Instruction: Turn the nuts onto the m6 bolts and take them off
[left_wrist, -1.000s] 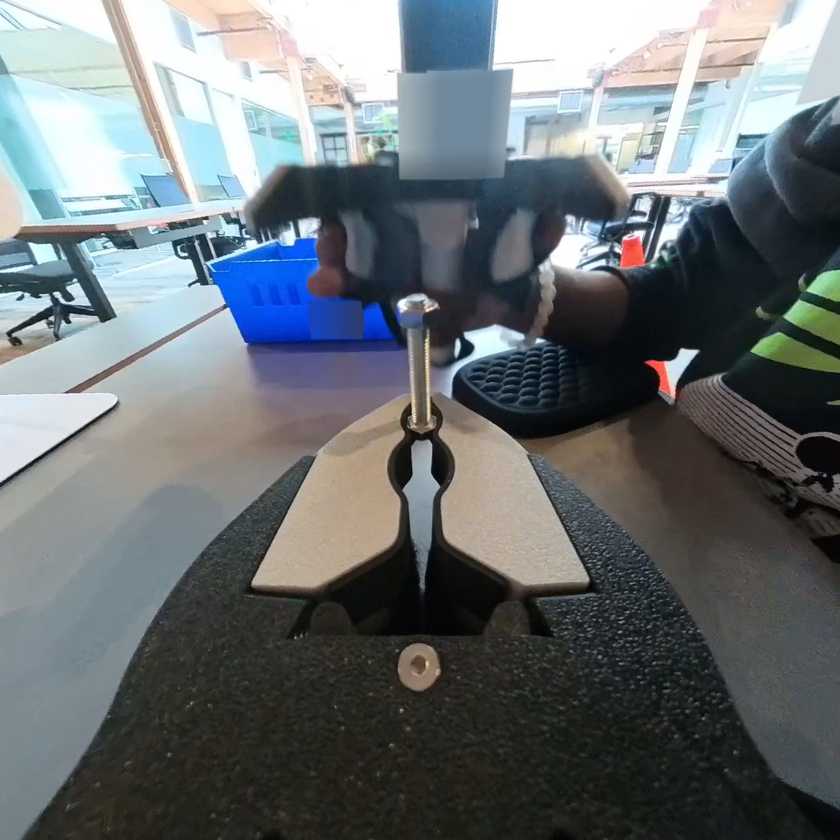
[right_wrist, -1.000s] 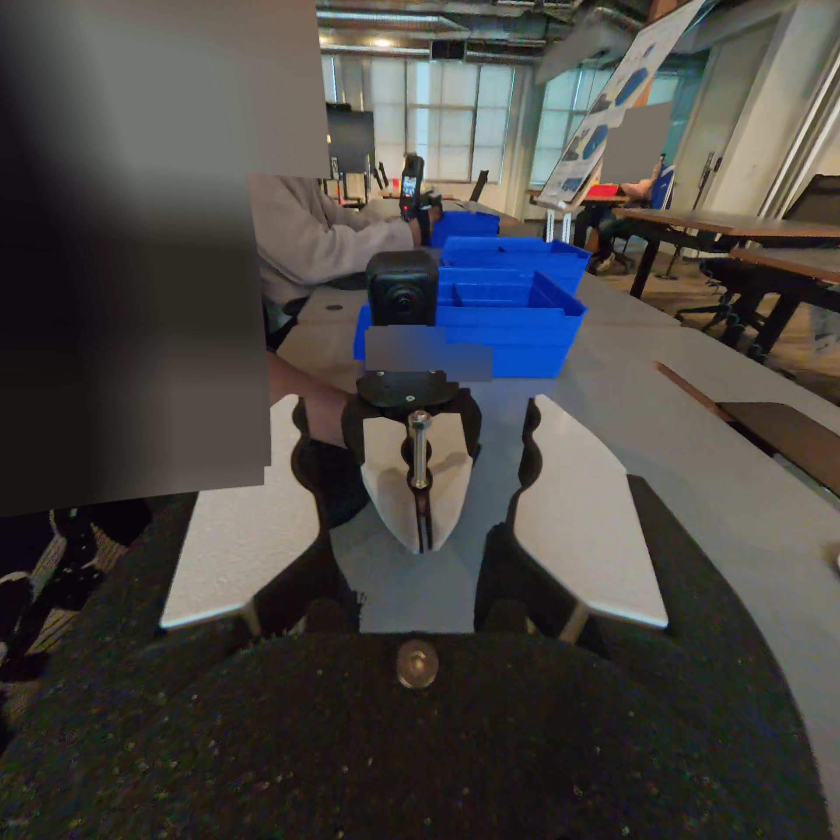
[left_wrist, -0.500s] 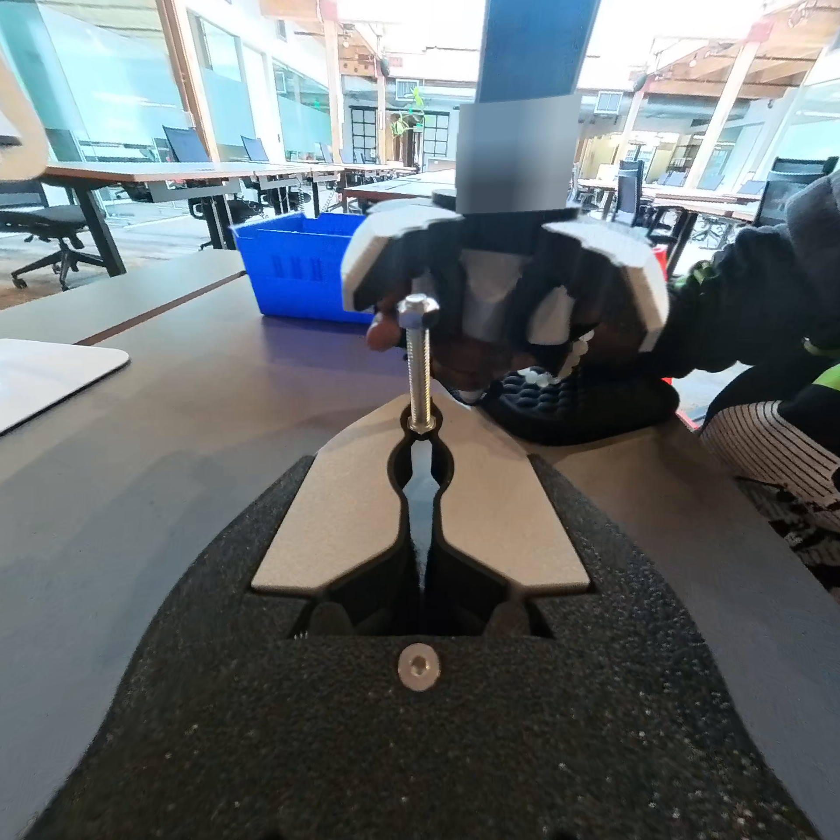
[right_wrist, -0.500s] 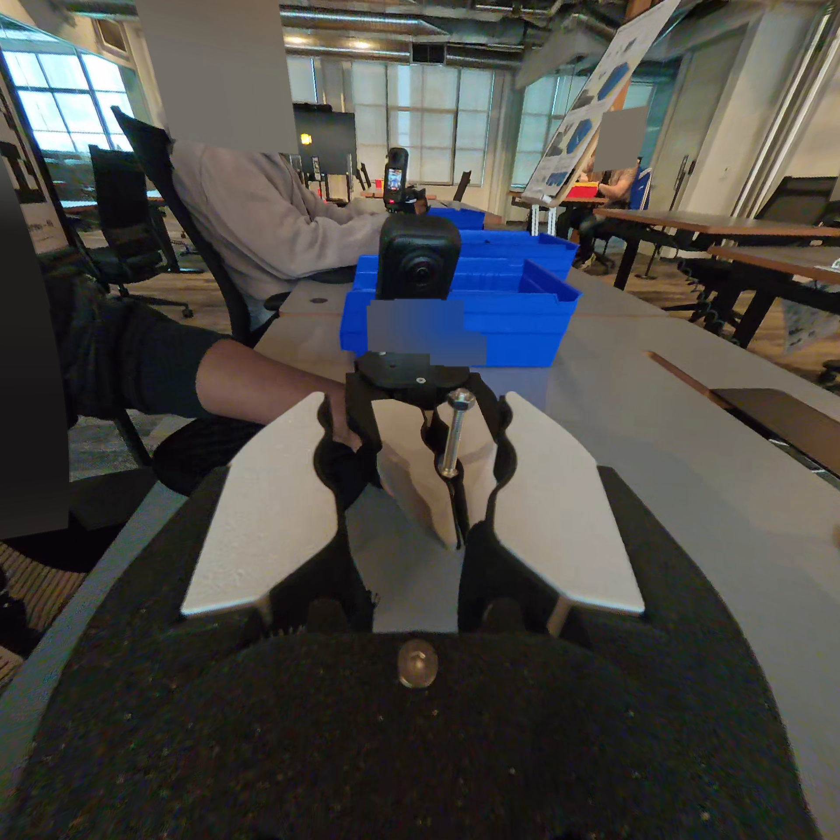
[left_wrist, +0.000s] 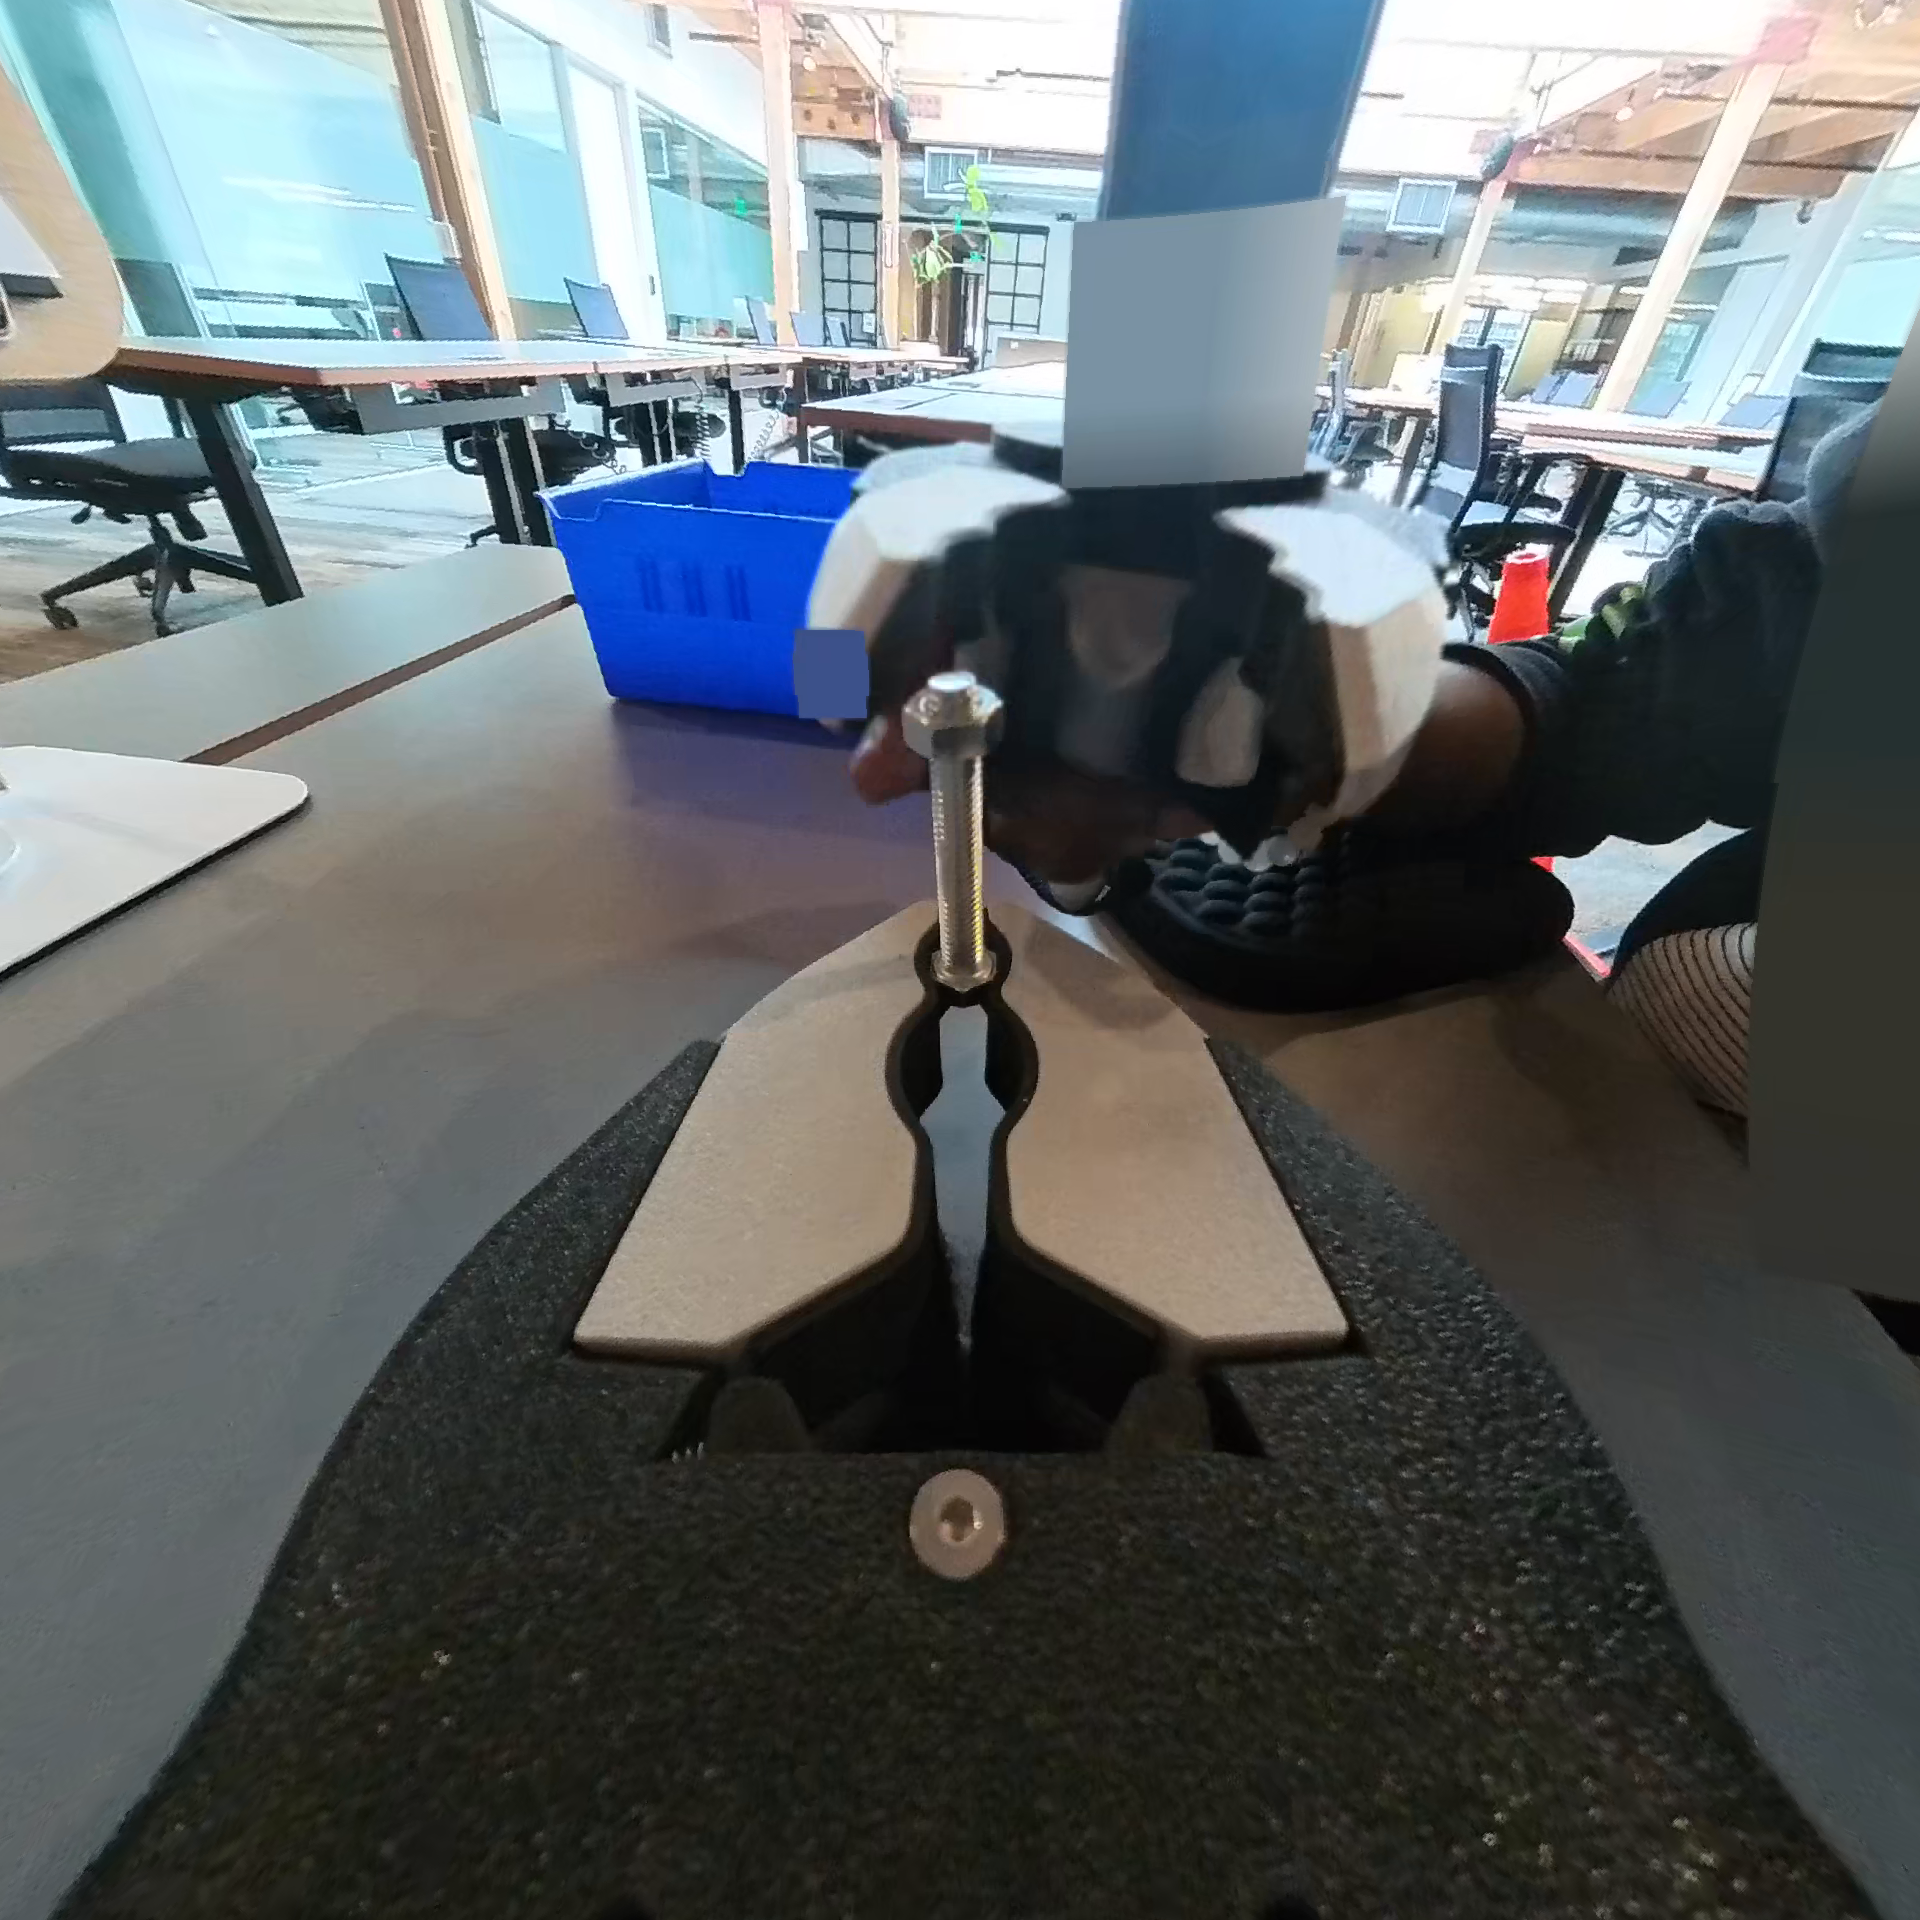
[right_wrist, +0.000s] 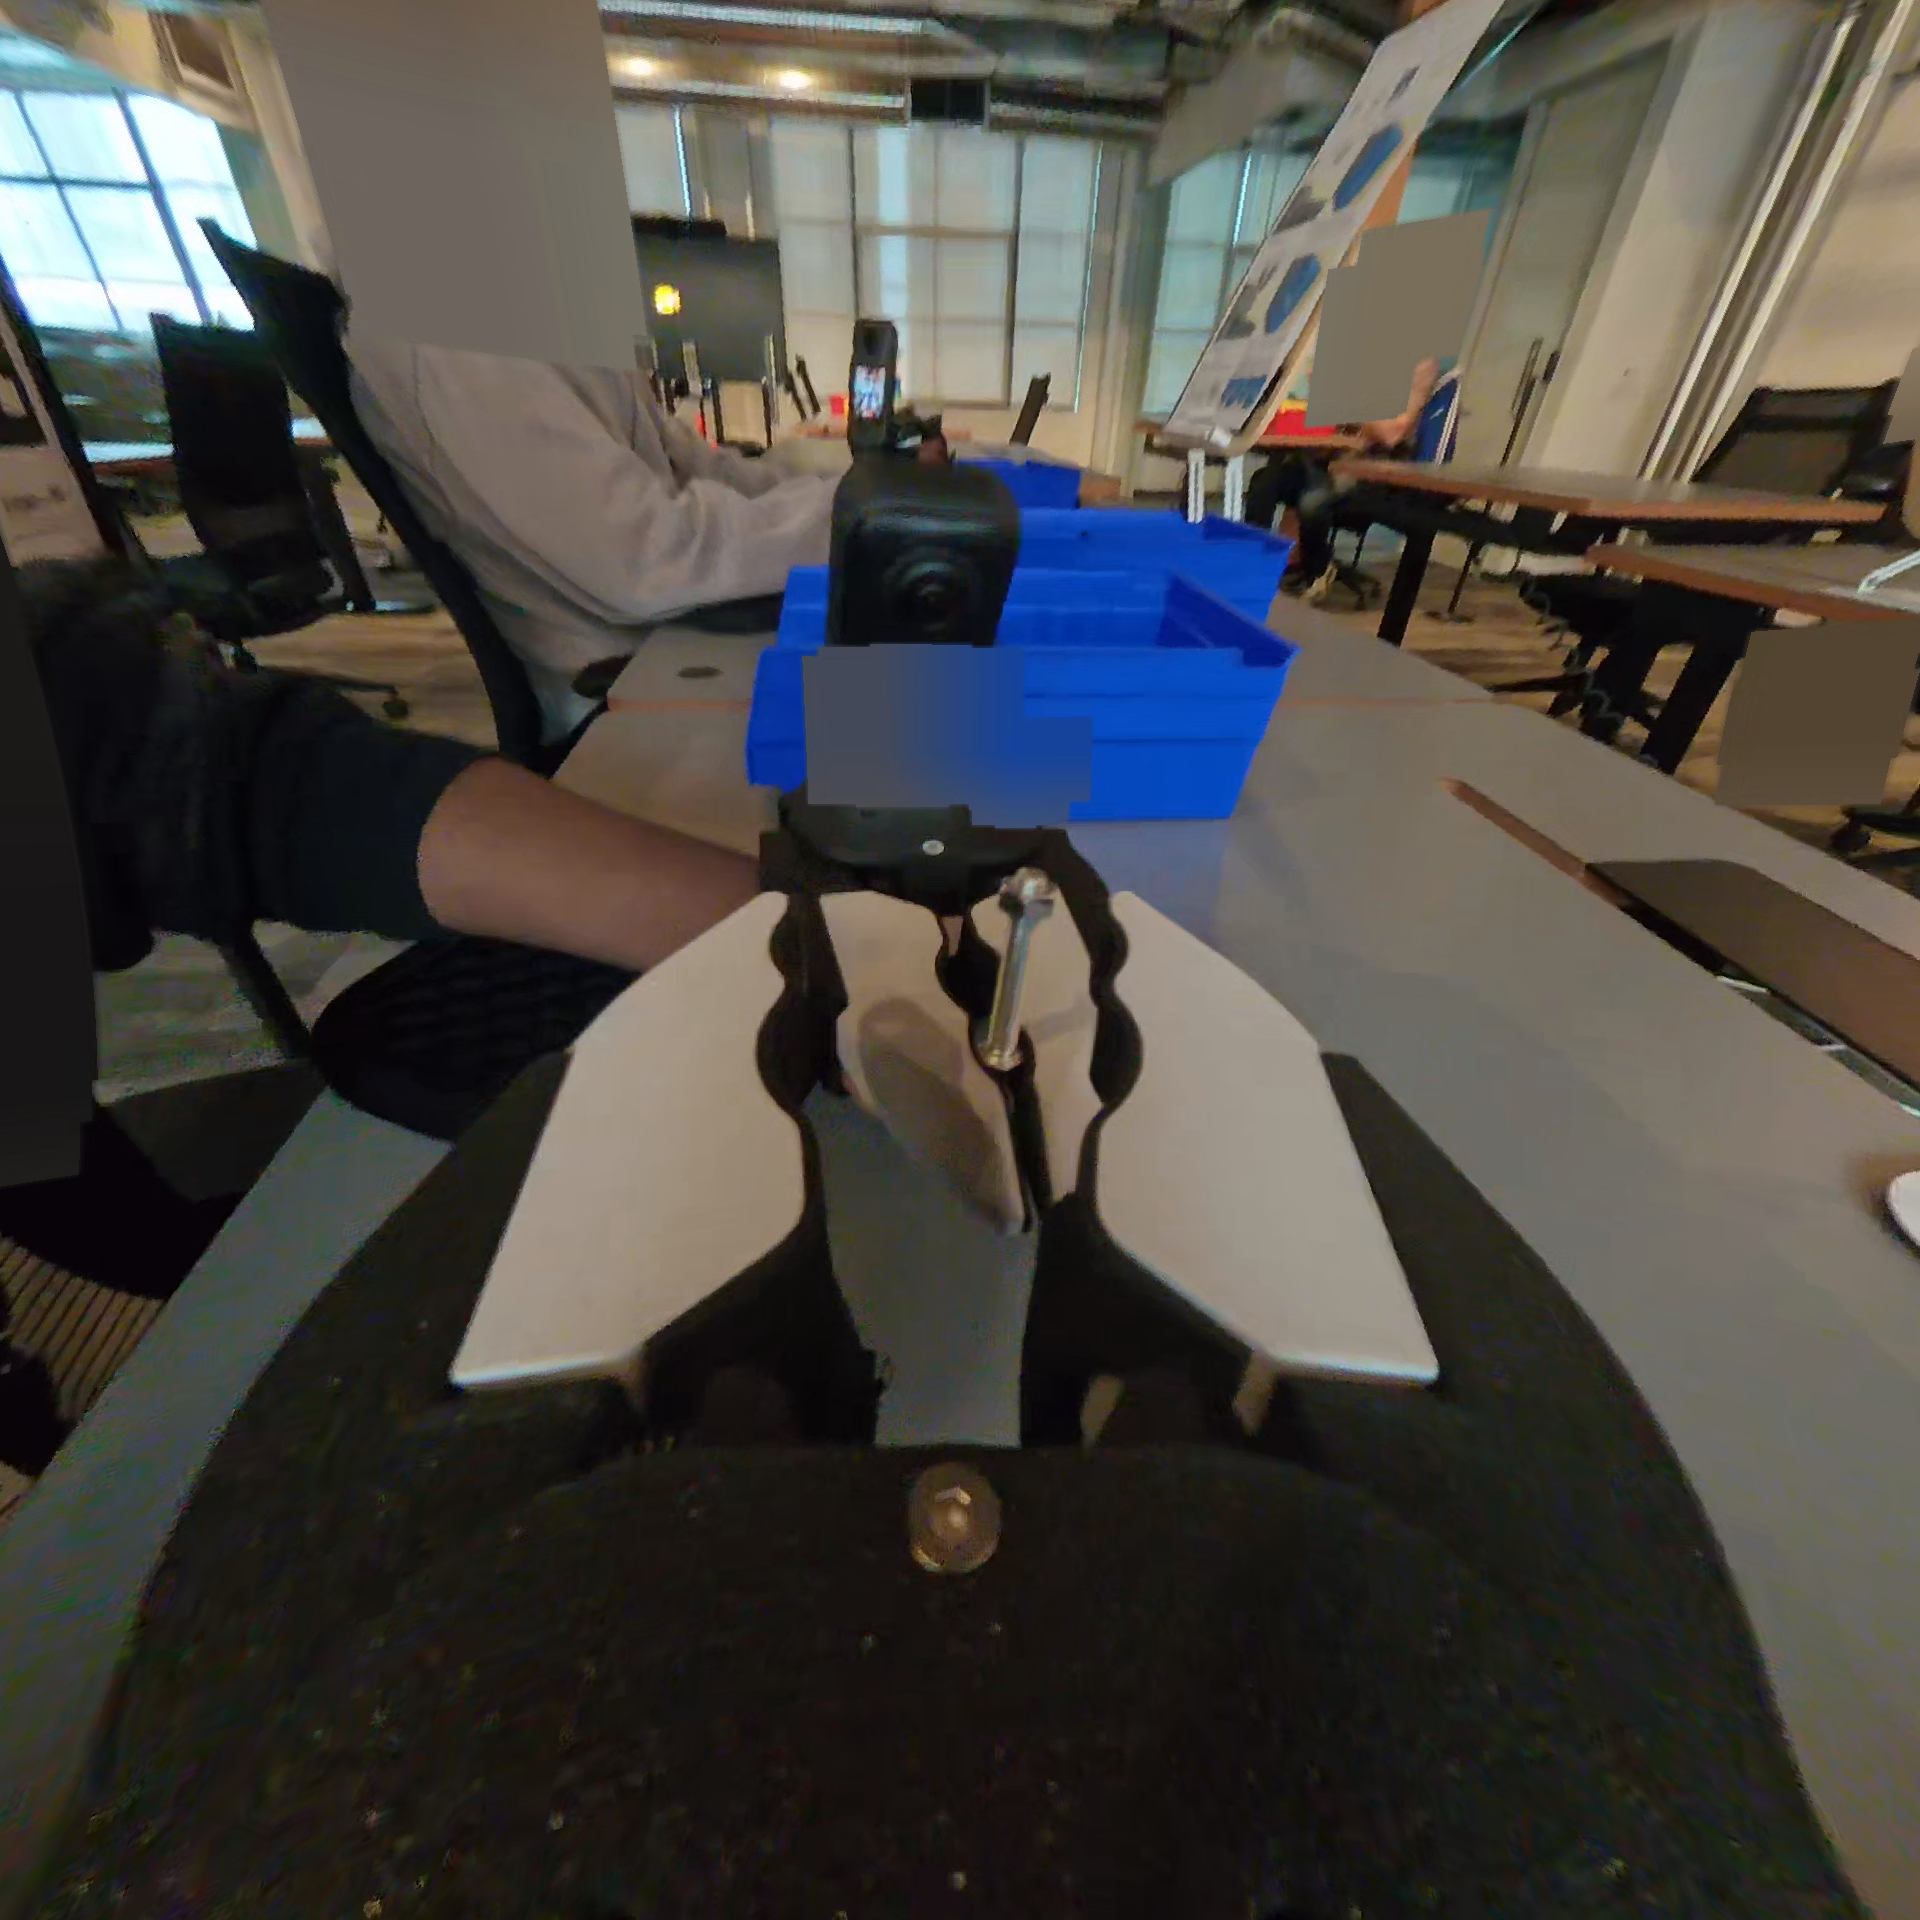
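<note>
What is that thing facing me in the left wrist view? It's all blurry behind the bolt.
Observer: It's the right gripper, fingers apart, either side of the left gripper's closed tips.
Operator: Touching the bolt?
Observer: No; from its camera the bolt stands clear between its pads.
Operator: Anything behind my gripper?
Observer: Blue bins on the table, and a person in a grey top seated beyond.

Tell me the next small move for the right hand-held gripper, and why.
Probably ease the right hand-held gripper forward and close it on the silver hex nut. The nut sits at the top of the silver threaded bolt, which the left hand-held gripper clamps upright, while the right fingers stand open, not touching it.
</note>
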